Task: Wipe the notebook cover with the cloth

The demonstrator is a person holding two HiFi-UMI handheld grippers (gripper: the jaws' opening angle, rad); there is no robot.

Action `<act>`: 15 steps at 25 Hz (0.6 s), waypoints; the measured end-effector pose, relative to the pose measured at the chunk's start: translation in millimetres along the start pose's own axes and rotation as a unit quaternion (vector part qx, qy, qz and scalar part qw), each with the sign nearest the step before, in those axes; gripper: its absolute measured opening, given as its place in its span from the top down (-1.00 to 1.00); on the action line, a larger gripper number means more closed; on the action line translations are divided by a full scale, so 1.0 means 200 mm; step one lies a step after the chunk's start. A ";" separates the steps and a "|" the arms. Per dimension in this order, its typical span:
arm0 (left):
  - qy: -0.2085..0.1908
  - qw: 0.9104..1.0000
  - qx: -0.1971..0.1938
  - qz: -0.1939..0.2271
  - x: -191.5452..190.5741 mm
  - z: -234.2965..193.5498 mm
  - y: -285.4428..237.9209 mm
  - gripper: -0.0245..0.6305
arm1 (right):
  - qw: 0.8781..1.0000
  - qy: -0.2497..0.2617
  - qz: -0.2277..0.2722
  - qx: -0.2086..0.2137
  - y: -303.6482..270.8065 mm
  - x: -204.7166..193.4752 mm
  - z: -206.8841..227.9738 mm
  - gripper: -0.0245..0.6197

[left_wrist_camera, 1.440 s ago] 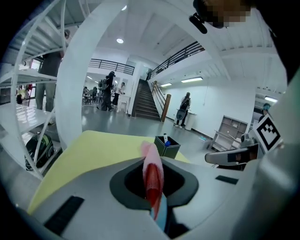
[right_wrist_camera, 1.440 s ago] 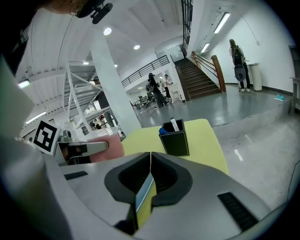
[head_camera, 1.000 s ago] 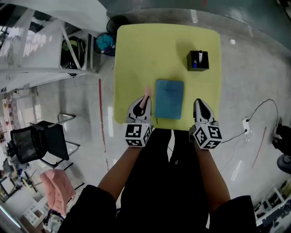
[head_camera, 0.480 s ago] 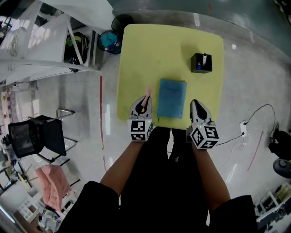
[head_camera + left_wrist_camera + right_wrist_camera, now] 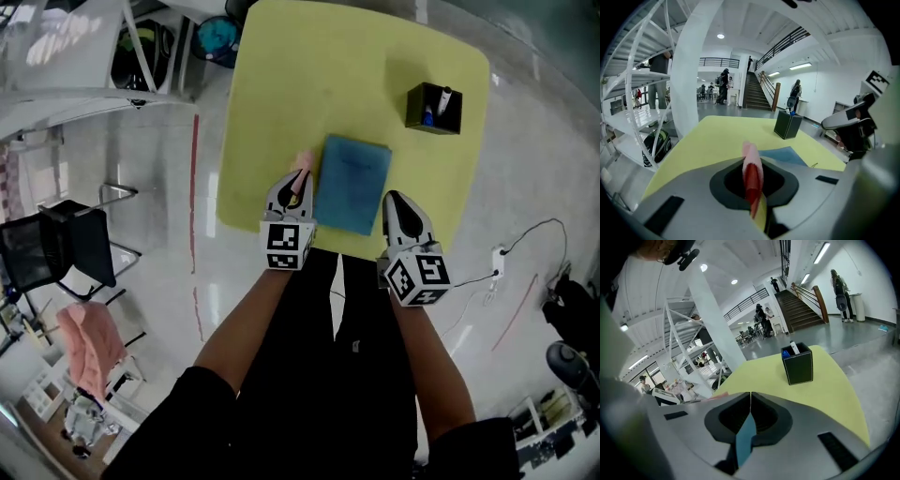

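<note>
The notebook (image 5: pixel 352 183) lay flat on the yellow counter (image 5: pixel 309 84), close to its near edge and directly ahead of the person, between the two claws. Its long axis ran away from the person, tilted a little to the right at the far end, roughly in line with both claws. The left claw (image 5: pixel 292 192) was pressed together on the pink cloth (image 5: pixel 302 167), a fold of which stood up past its tips. That claw sat just beside the notebook's left long edge, so the cover lay immediately to its right. The right claw (image 5: pixel 397 204) sat just beside the opposite long edge, its tips meeting in a thin line. A blue sliver of the notebook's colour showed in the slit behind those tips, but it did not reach past them, and whether anything was pinched there could not be settled. No wiping looked to be under way, since the cloth was off the cover. The left claw carried the cloth, so the next move probably called for a short shift to the right and down onto the cover, then strokes along the long axis. A black pen holder (image 5: pixel 431 111) stood well apart at the far right.
</note>
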State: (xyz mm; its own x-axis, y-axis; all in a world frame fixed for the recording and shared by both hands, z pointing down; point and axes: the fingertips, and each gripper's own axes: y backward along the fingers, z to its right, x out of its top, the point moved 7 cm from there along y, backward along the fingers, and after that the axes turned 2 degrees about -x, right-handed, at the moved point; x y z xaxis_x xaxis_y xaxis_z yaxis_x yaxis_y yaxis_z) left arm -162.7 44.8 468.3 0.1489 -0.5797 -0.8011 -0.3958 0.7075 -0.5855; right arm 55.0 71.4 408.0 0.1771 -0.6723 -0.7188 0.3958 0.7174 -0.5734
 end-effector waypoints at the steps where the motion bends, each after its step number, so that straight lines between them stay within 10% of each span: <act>1: -0.005 1.000 -0.008 -0.004 -0.02 0.03 -0.03 0.83 | 1.000 -0.002 -0.001 -0.002 -0.01 -0.02 0.02 0.82; 15: -0.010 0.997 -0.060 -0.048 -0.20 0.15 -0.17 0.83 | 0.999 -0.029 -0.002 0.025 0.04 -0.20 0.13 0.82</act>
State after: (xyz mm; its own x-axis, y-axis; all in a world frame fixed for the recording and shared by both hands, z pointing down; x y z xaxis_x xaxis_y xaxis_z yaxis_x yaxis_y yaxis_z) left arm -128.5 56.0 516.3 0.2092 -0.6336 -0.7448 -0.4841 0.5947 -0.6418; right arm 74.1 98.7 441.8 0.2258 -0.6857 -0.6920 0.4406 0.7054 -0.5552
